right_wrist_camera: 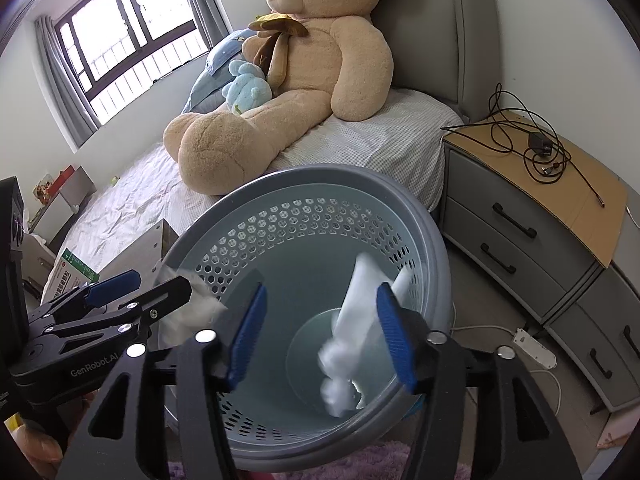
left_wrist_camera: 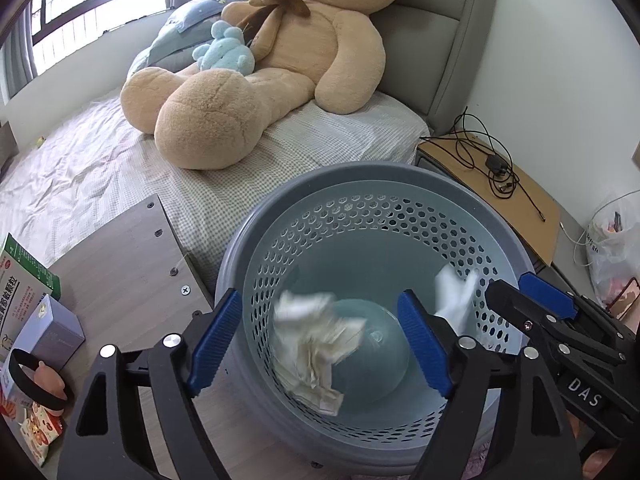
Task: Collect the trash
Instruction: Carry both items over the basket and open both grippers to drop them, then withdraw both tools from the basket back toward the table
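Left gripper (left_wrist_camera: 320, 344): jaws spread, crumpled paper (left_wrist_camera: 314, 350) loose between.
Right gripper (right_wrist_camera: 320, 338): jaws spread, tissue (right_wrist_camera: 352, 340) loose between.
Bin (left_wrist_camera: 248, 240): below both.

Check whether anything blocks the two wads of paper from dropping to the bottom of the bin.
Nothing visible does. The crumpled paper and the white tissue are already blurred in the open mouth of the perforated bin, between the open left tongs and right tongs; the bin's floor looks bare.

teddy bear (left_wrist_camera: 280, 60) on bed (left_wrist_camera: 100, 168) | nightstand (right_wrist_camera: 532, 208) with cables (right_wrist_camera: 532, 140) | window (right_wrist_camera: 132, 28)
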